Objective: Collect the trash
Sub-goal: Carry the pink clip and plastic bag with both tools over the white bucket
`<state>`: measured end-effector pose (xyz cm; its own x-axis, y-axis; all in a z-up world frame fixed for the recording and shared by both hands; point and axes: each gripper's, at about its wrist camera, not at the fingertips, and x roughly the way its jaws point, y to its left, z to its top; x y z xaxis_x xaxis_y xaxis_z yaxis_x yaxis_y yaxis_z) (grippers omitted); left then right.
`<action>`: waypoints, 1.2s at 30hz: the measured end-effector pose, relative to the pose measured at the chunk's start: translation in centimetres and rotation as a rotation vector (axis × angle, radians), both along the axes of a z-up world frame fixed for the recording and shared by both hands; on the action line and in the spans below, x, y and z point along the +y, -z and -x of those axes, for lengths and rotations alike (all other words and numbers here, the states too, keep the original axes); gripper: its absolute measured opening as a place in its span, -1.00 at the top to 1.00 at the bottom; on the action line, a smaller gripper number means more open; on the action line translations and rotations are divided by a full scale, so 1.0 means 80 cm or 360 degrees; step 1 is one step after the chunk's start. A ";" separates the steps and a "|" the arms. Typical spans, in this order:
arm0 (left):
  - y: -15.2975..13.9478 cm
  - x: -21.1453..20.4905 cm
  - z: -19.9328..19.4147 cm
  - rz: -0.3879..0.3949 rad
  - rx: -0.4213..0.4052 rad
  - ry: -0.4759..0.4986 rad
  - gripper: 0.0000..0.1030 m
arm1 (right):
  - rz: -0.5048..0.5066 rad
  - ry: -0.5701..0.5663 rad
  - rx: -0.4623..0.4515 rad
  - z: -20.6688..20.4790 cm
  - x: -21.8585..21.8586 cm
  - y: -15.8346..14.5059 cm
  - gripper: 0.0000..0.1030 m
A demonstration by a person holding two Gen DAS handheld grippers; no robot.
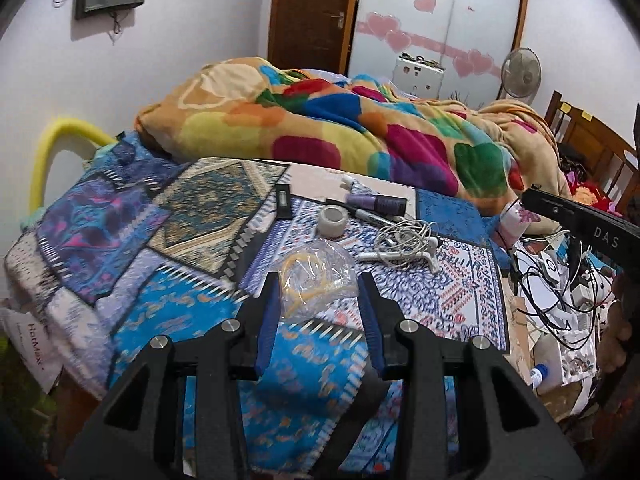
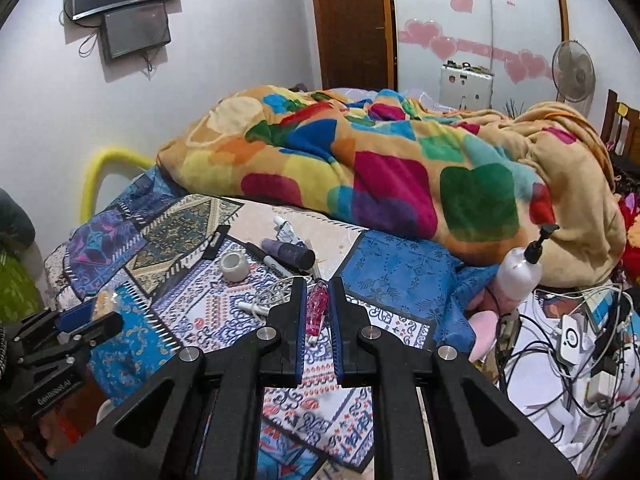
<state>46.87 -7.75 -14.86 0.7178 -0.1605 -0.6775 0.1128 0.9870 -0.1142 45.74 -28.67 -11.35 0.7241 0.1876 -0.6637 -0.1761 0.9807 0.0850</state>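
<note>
While white letters "DAS" are showing on the black right gripper (image 1: 580, 224) in the left wrist view, the black left gripper (image 1: 318, 292) with blue pads is clamping a crumpled clear plastic wrapper (image 1: 316, 280) with a yellow band inside, above the blue patchwork bedspread (image 1: 168, 312). In its own view, the right gripper is pinching one small pink-and-clear patterned wrapper (image 2: 318, 308) between nearly closed jaws. One white tape roll (image 1: 334, 220), one purple tube (image 1: 376, 203), one black marker (image 1: 362, 213) and one tangled white cable (image 1: 402, 240) are lying on the bedspread, with one clear pump bottle (image 2: 520, 268) standing beside it.
</note>
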 end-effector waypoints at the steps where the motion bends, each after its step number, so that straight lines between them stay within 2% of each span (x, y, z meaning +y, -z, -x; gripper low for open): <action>1: -0.003 0.005 0.006 -0.0003 -0.0003 -0.0013 0.26 | -0.0001 -0.0005 -0.0002 0.005 0.001 -0.003 0.81; 12: -0.022 0.099 0.121 -0.0015 -0.0008 -0.0250 0.26 | -0.0019 -0.0128 -0.0021 0.079 0.053 -0.027 0.81; 23: -0.012 0.192 0.227 -0.0012 0.0045 -0.0515 0.26 | -0.0053 -0.0410 -0.0071 0.143 0.161 -0.052 0.81; 30: 0.010 0.256 0.279 -0.0004 0.0100 -0.0703 0.26 | -0.0053 -0.0620 -0.0054 0.168 0.241 -0.046 0.81; 36: 0.040 0.309 0.307 0.0022 0.0182 -0.0835 0.26 | -0.0019 -0.0827 0.0041 0.185 0.317 -0.015 0.81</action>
